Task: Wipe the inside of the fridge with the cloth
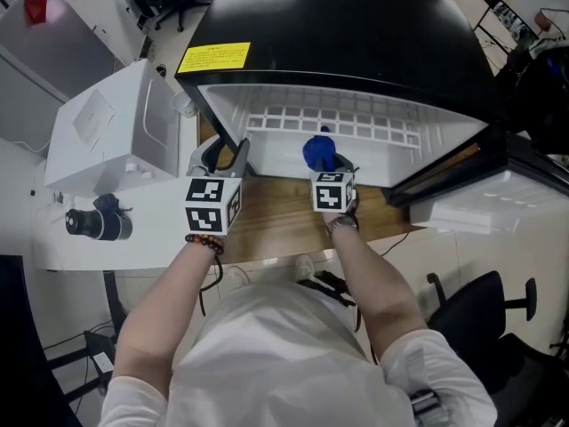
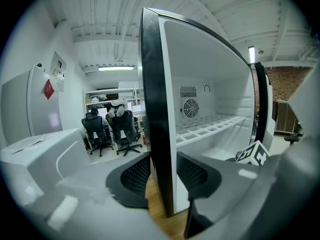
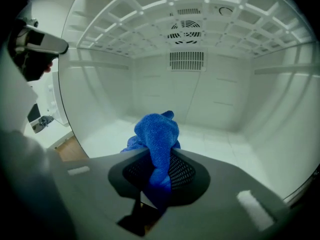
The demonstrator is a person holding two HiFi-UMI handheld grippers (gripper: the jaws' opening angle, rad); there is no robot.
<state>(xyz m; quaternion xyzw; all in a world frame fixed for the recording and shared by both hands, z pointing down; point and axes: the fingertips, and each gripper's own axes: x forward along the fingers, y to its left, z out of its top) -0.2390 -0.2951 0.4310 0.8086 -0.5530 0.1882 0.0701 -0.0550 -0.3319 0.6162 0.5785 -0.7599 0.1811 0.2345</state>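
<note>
Right tongs [image 3: 159, 160] pinching cloth [image 3: 158, 131] inside fridge [image 3: 210, 104], left tongs [image 2: 163, 176] gripping fridge wall [image 2: 156, 109]

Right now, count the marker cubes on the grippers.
2. One marker cube rides on the left gripper, which clamps the fridge's side wall; the other on the right gripper, which holds the blue cloth. None seems hidden.

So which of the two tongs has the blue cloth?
The right tongs, shut on the blue cloth inside the fridge; the left tongs only grip its side wall.
</note>
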